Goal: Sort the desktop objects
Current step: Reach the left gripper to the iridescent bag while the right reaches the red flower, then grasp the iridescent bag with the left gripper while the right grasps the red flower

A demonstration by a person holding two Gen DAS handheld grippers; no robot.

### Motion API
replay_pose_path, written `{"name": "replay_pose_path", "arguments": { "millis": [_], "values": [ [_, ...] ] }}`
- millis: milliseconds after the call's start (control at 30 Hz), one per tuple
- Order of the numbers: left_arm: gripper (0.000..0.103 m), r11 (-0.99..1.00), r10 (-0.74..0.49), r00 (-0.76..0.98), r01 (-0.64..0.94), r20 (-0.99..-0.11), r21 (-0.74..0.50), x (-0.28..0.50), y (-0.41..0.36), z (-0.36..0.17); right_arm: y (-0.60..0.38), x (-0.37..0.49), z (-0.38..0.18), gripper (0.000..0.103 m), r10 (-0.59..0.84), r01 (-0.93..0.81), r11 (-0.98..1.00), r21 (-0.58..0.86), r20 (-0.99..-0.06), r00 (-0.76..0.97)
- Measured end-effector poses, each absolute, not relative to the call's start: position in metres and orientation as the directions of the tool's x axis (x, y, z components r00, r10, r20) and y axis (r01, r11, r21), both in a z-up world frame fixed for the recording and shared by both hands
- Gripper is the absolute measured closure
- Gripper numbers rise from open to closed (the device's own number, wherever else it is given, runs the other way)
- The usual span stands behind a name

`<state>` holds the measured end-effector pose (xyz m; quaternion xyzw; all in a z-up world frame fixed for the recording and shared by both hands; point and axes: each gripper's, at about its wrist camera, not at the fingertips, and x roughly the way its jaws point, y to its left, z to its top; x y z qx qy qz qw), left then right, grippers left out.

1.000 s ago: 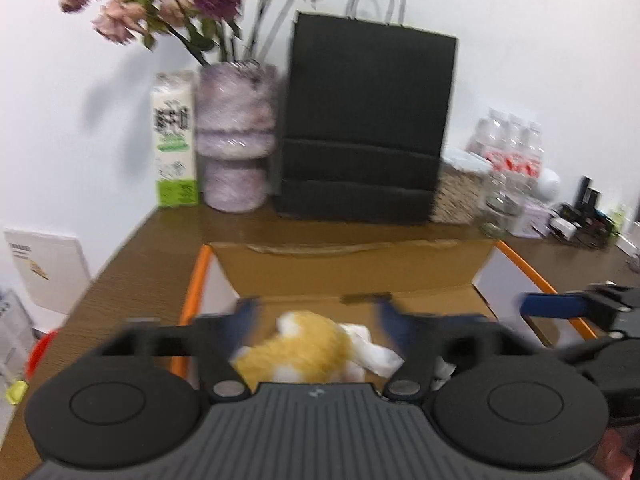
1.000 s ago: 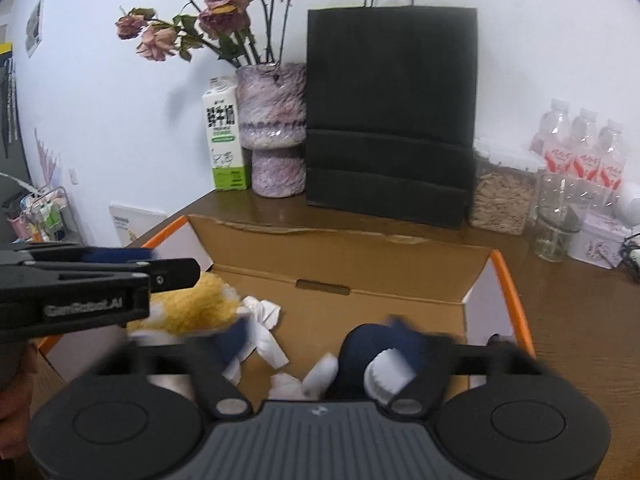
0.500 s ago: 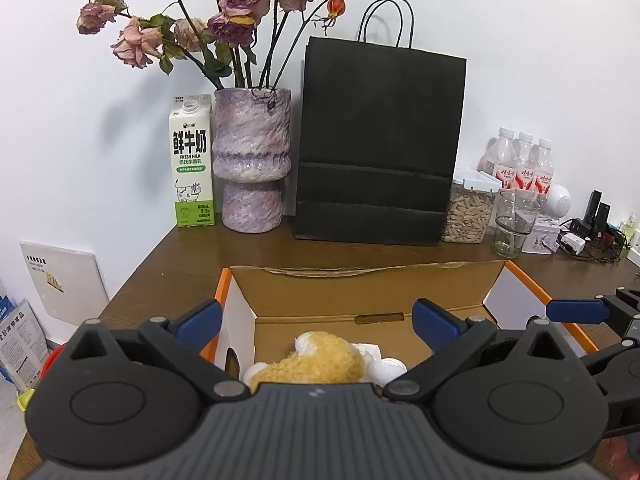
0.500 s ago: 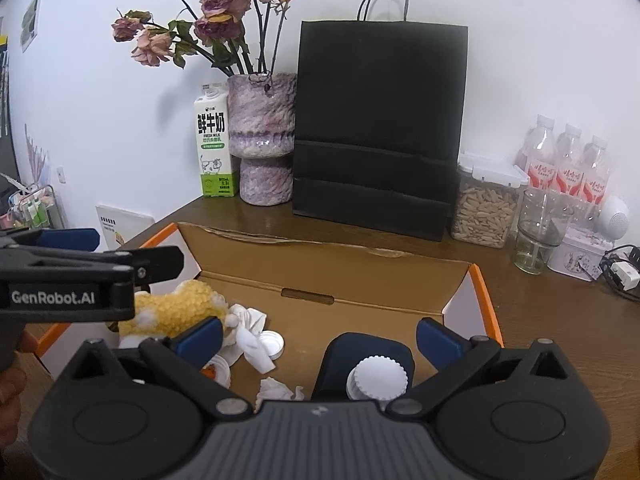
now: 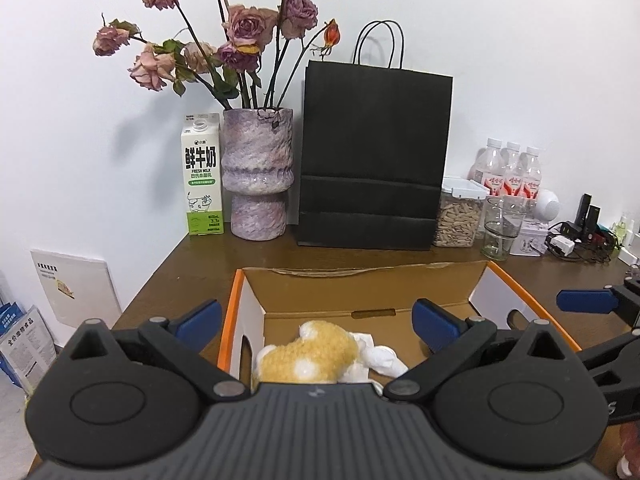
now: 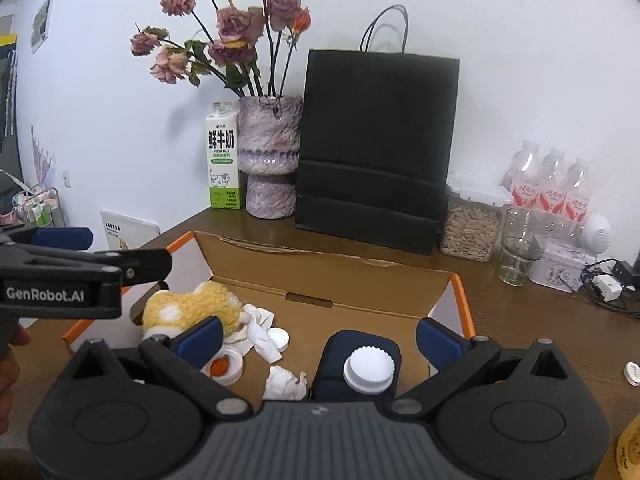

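Both claws stood spread wide and empty above the cardboard box: the left claw and the right claw, each with blue pads parted. Compared with a second earlier, when the left claw's fingers were blurred close around the fuzzy yellow plush toy, they had opened out, and both claws had risen, so more of the wall and bag showed. The toy lay released in the box's left part, soft and knobbly with white spots, touching crumpled white paper. Near the right claw a dark blue bottle with a ribbed white cap stood in the box, with a second paper wad just beside it. On the brown wooden desk beyond stood a matte black paper bag, a rough mottled purple vase of dried roses and a milk carton.
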<state>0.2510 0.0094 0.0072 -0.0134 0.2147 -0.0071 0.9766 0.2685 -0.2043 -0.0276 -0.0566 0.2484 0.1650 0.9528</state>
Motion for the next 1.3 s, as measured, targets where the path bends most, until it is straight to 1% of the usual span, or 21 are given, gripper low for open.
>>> {"name": "replay_pose_path", "arguments": {
  "millis": [167, 433, 667, 800, 1033, 1167, 1233, 1300],
  "values": [
    [0.0, 1.0, -0.014, 0.909, 0.005, -0.416, -0.022, 0.225, 0.01, 0.01, -0.216, 0.241, -0.022, 0.0, 0.276, -0.333, 0.942, -0.039, -0.475, 0.836],
    [0.0, 1.0, 0.002, 0.895, -0.012, -0.446, -0.019, 0.184, 0.016, 0.0, -0.244, 0.196, -0.025, 0.0, 0.252, -0.305, 0.951, -0.039, -0.47, 0.846],
    [0.0, 1.0, -0.006, 0.878, -0.003, -0.479, -0.018, 0.151, 0.023, -0.018, -0.26, 0.158, -0.044, 0.0, 0.254, -0.306, 0.952, -0.023, -0.5, 0.828],
    [0.0, 0.998, -0.03, 0.88, -0.003, -0.474, -0.068, 0.128, 0.031, -0.03, -0.261, 0.137, -0.06, 0.0, 0.273, -0.322, 0.947, -0.002, -0.527, 0.805],
    [0.0, 0.997, -0.07, 0.843, 0.04, -0.533, -0.068, 0.106, 0.027, -0.059, -0.249, 0.108, -0.083, 0.0, 0.301, -0.359, 0.933, 0.007, -0.56, 0.772],
    [0.0, 0.995, -0.097, 0.824, 0.08, -0.559, -0.055, 0.108, 0.017, -0.073, -0.236, 0.102, -0.095, 0.0, 0.311, -0.382, 0.924, 0.0, -0.58, 0.753],
    [0.0, 0.994, -0.107, 0.816, 0.099, -0.568, -0.045, 0.11, 0.011, -0.078, -0.229, 0.101, -0.099, 0.001, 0.319, -0.395, 0.919, -0.004, -0.583, 0.747],
    [0.0, 0.993, -0.116, 0.81, 0.116, -0.574, -0.038, 0.112, 0.006, -0.081, -0.222, 0.101, -0.103, 0.008, 0.327, -0.411, 0.912, -0.01, -0.588, 0.74]
  ]
}}
